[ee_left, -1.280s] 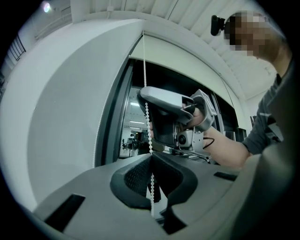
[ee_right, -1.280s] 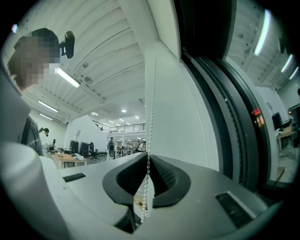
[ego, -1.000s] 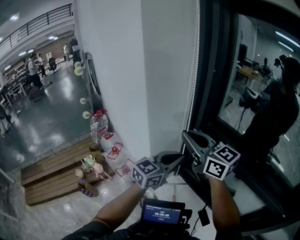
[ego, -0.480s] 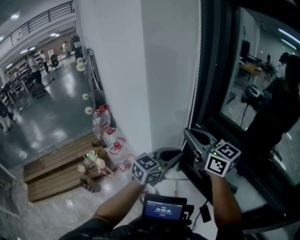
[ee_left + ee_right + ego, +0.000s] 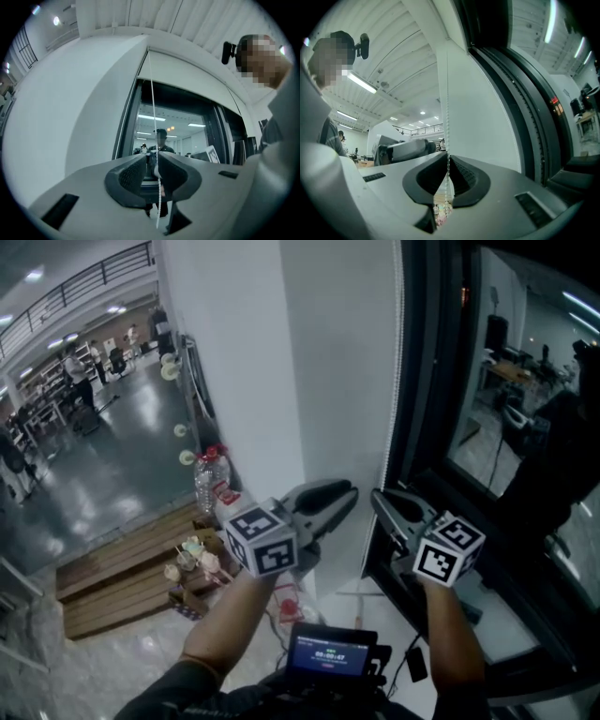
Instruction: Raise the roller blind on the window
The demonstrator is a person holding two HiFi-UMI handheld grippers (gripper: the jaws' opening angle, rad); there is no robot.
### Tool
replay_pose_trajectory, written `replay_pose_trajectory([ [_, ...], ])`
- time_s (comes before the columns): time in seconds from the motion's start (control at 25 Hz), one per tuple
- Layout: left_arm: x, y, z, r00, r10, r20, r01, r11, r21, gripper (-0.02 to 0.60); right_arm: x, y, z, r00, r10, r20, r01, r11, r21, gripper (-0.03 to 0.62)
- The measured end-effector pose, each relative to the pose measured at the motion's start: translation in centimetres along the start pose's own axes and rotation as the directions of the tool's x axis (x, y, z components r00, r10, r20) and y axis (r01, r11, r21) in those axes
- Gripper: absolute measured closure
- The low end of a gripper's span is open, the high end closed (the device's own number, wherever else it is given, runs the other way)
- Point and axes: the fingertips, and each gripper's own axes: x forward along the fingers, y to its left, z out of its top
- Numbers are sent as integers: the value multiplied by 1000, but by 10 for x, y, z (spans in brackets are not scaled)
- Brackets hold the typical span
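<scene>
Now, the blind's bead chain hangs straight down along the left edge of the dark window, at twelve o'clock from both your hands. Your right gripper is clenched on it, pads pinching the beads. Your left gripper, just at its nine o'clock, has just been opening; the chain runs between its jaws, pads released. Each gripper's cube carries only black square markers. The glowing figures on the small screen at six o'clock are too small to read.
</scene>
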Motion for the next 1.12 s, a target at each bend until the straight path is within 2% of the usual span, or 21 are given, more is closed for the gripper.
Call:
replay_pose_trajectory([
  [0.12,14,-7,27,999,-35,3,35,999,40,499,1,3,-1,1000,4,-5,-4,1000,-7,580],
  [0.28,34,-11,44,999,-51,-17,52,996,75,499,2,5,-1,1000,4,-13,-4,1000,-19,580],
  [0.8,58,-9,46,997,-65,-41,68,994,83,502,4,14,-2,1000,4,-16,-4,999,-32,580],
  [1.12,61,-13,67,996,-87,10,86,991,102,511,7,16,0,1000,12,-16,-12,999,-30,580],
])
